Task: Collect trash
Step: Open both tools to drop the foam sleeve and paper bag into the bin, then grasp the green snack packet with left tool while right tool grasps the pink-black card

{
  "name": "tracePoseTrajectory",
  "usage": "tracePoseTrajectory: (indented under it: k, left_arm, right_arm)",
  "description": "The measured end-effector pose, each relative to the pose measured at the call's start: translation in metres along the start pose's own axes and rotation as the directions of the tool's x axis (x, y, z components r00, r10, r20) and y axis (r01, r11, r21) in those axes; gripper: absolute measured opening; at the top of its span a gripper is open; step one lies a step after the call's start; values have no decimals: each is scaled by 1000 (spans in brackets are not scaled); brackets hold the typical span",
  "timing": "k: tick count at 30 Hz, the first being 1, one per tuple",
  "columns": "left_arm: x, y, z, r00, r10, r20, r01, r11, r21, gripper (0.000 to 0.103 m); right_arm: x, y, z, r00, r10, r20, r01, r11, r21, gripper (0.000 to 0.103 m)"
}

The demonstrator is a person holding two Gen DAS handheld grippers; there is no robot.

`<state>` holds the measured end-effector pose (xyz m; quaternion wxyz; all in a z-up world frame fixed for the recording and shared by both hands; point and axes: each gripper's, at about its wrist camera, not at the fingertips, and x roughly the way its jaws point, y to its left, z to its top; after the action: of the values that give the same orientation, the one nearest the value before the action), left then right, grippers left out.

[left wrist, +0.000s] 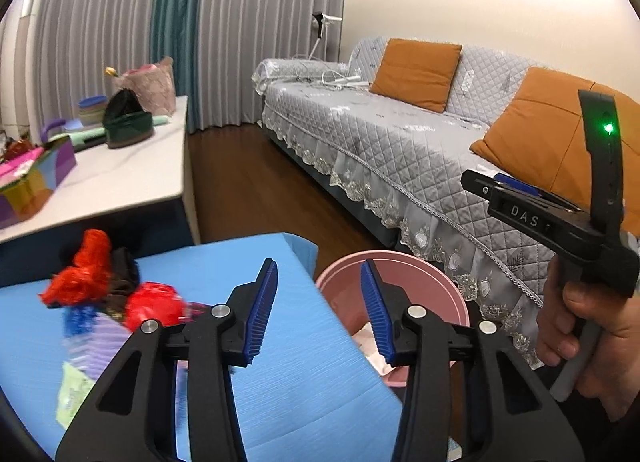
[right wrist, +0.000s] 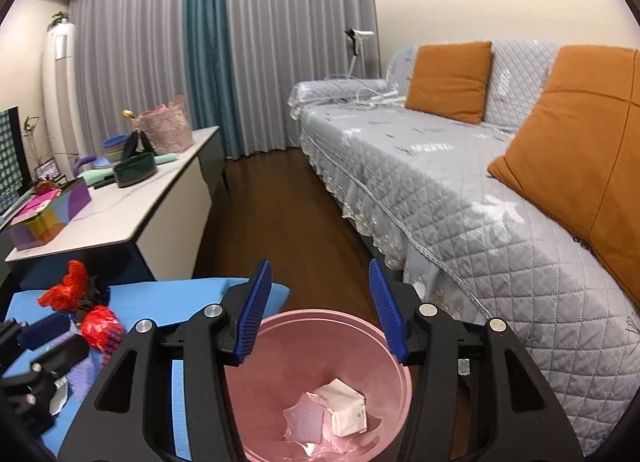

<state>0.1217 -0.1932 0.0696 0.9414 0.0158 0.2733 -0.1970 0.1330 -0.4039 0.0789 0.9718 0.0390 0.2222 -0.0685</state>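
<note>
Right wrist view: we see the right tool (right wrist: 318, 308) hanging over the round pink plastic bin (right wrist: 394, 374), jaws spread wide, nothing between them. Inside the bin lie a folded white paper packet (right wrist: 346, 406) and a crumpled pink wrapper (right wrist: 304, 420).

Left of the bin, the blue-covered tabletop (right wrist: 160, 296) carries crumpled red wrappers (right wrist: 98, 324) and dark scraps, with a pale purple piece near them.

Left wrist view: our left tool (left wrist: 318, 308) sits above the blue tabletop's edge and the bin rim, jaws likewise wide apart and holding nothing. The red wrappers lie just left of it.

Farther off, a white sideboard (right wrist: 120, 218) bears boxes and bowls; the grey quilted sofa (right wrist: 460, 190) with orange cushions (right wrist: 450, 78) runs along the right. Grey and teal curtains (right wrist: 208, 50) close the back.
</note>
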Motion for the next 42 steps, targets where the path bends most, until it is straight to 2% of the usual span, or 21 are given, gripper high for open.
tracePoseTrajectory:
  k: [6,14,21,24,28,32,37,42]
  left_arm:
    - [-33,24,2,999,33,29,-32,999,-13,40]
    - [-67,53,-4,996,78,45,-77,997,-27,38]
    - [-81,81,-30,987,152,53,-149,988,-49,38]
    - [-77,98,-47,978,205,33,-203,977,-63,38]
    - [-74,125,-59,972,234,0,-233,964,-125,38]
    - [-75,148,-66,960,279,-13,-278,947,-161,38]
    - [-80,188,-80,945,321,-56,-324,906,-272,38]
    - [-78,211,-96,933,346,-100,-360,878,-315,38]
  right_arm:
    - [-14,18,-2,999,41,27,-40,999,-27,49]
    - [-24,41,-5,996,83,45,-80,995,-64,40]
    - [-29,59,-9,994,92,61,-87,992,-87,40]
    - [-30,70,-10,993,95,64,-88,990,-109,40]
    - [-27,82,-13,994,99,55,-92,989,-118,40]
    - [-20,92,-16,990,140,18,-138,985,-103,40]
    - [-8,113,-26,983,181,-20,-182,978,-103,40]
    - [10,148,-44,970,227,-92,-238,961,-140,40]
